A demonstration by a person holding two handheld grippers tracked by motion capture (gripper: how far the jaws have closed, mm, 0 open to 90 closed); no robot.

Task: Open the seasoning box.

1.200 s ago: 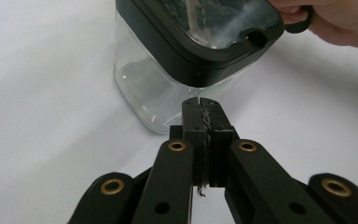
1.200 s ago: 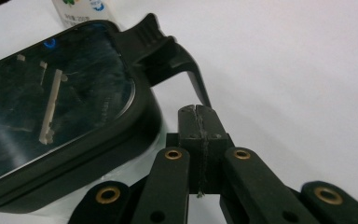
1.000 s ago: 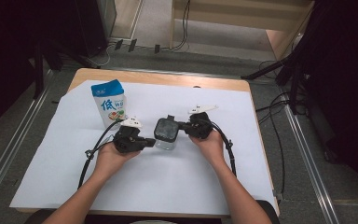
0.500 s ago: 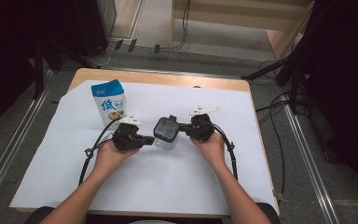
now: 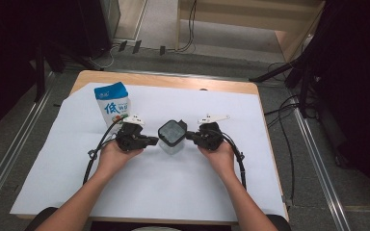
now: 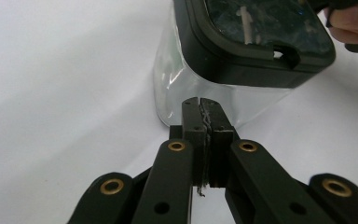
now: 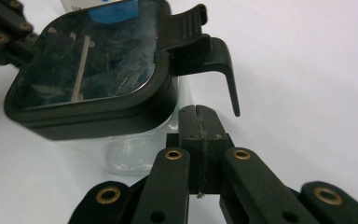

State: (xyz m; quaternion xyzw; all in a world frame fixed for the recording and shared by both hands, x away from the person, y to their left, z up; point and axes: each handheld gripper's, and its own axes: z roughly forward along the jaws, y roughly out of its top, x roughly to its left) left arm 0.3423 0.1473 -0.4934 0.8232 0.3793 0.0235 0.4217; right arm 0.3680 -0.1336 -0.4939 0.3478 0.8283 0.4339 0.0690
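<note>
— Clear jar (image 5: 172,139) with the black lid (image 5: 172,131): standing upright near the middle of the white sheet (image 5: 164,192), closer to the far edge of the tabletop (image 5: 173,81) than to the near one. Lid on, its clasp (image 7: 205,46) sticking out toward the right side.

— And flanked on both sides, why?

— Probably to steady it. Left gripper (image 5: 150,140) coming in from the left edge's side, right gripper (image 5: 191,136) from the right edge's side, tips aimed at each other with the jar between.

— Jaws wide?

— No. Pressed tight together on both, nothing between them. Plain in the left gripper view: closed tips (image 6: 200,105) right up against the clear wall below the lid, touching or just short of it, hard to say which. Same in the right gripper view: closed tips (image 7: 199,114) low at the jar's corner, under the raised clasp.

— So pushing, not pinching.

— Likely. Closed tips make blunt pokers; good for bracing the body from one side while nudging the clasp from the other. Looks like the very start of opening the lid.

— The carton?

— Blue-and-white carton (image 5: 112,103) upright toward the far left corner of the sheet, well apart from the jar, behind the left gripper. Out of the way, perhaps waiting to be poured.
</note>
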